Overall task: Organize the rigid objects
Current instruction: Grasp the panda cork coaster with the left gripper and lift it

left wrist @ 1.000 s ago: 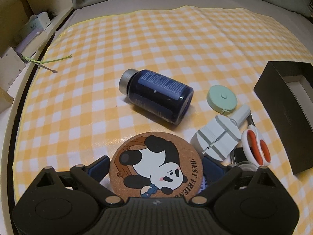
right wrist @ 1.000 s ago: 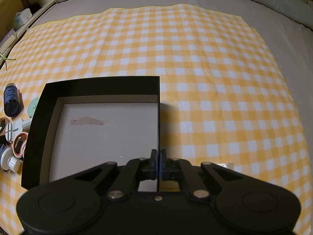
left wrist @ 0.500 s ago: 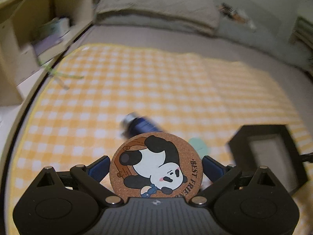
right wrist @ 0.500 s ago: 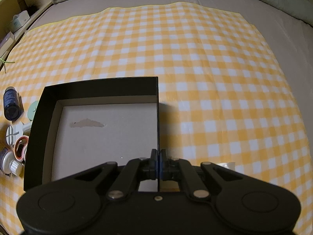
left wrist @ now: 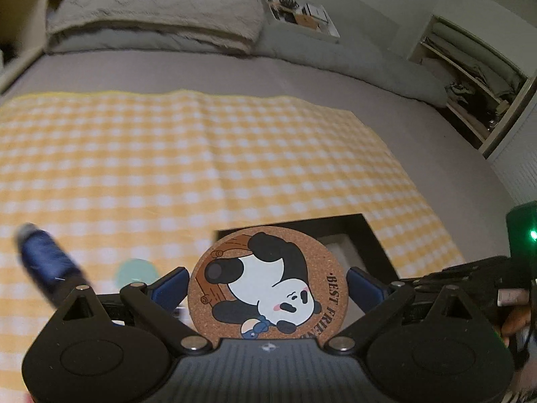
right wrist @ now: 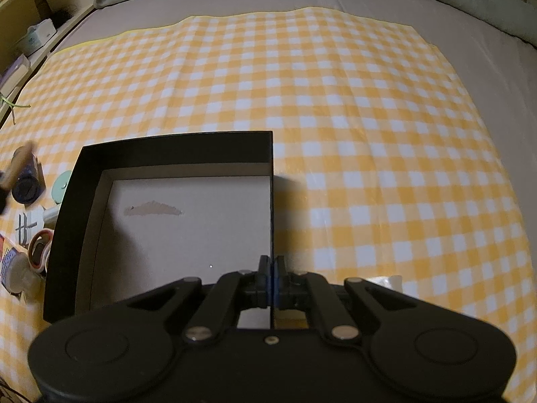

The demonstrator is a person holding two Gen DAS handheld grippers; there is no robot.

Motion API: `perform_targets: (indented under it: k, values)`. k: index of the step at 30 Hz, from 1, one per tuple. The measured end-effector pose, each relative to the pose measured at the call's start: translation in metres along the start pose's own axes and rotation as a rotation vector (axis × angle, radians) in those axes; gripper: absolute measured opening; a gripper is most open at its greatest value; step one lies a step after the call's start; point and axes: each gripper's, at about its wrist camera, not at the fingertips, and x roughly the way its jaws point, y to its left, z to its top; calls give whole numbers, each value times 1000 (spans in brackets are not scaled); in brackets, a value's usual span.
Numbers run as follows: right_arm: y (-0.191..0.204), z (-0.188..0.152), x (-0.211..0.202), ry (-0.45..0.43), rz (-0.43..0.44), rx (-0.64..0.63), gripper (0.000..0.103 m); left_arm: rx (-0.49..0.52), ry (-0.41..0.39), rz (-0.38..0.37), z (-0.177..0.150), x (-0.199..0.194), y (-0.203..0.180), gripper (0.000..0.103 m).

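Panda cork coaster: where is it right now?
In the left wrist view, the round cork coaster with the panda print is clamped in the left gripper, held up in front of the black open box on the yellow checked cloth.

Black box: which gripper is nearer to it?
Right. The right gripper is shut on the black box at its right wall; the left gripper, holding the coaster, sits short of it.

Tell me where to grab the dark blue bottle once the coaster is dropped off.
Grip the blue bottle across its round body, coming from above. It lies on its side on the checked cloth, so the fingers can straddle its width. The far side is open; a mint round thing sits close beside it.
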Motion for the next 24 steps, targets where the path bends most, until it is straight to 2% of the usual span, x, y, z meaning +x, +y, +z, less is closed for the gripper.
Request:
perform_targets:
  k: [12, 24]
  values:
    - [15, -25, -19, -10, 19, -46, 3, -87, 100, -51, 0, 82, -49, 99]
    - [8, -20, -23, -6, 38, -50, 4, -214, 137, -56, -10, 141, -58, 99]
